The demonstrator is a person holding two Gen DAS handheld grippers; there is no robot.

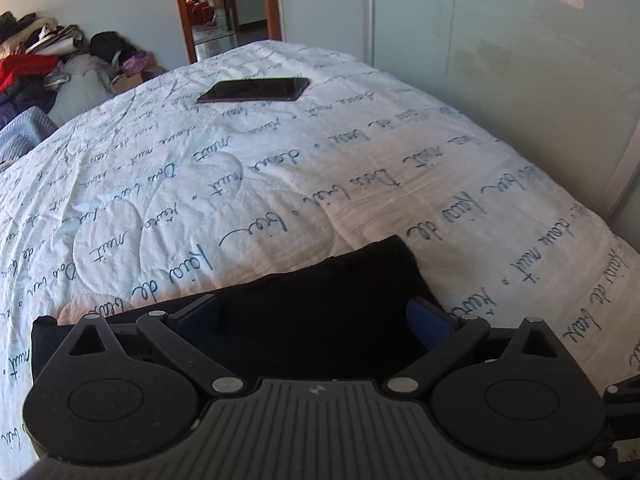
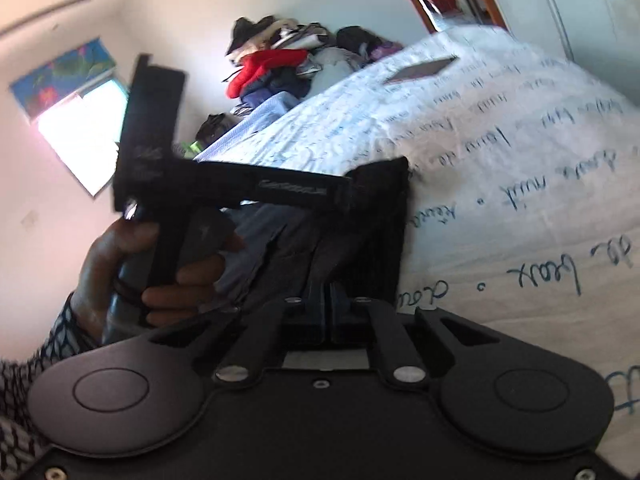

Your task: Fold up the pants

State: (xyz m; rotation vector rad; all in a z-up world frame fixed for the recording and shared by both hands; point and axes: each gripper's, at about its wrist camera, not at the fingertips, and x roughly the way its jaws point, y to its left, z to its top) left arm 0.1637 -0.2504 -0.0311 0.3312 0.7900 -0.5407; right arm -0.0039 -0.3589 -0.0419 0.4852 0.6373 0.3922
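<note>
A white quilt (image 1: 280, 168) (phone (image 1: 254, 90) on it) carries black pants (image 1: 320, 300); left gripper (image 1: 314, 318) gapes wide over them, right gripper (image 2: 330, 312) pinches them closed.

Black pants (image 1: 320, 292) – white quilt (image 1: 280, 152) (blue script).

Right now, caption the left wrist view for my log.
Open left gripper poised over black pants on the script-print quilt; phone beyond.
</note>
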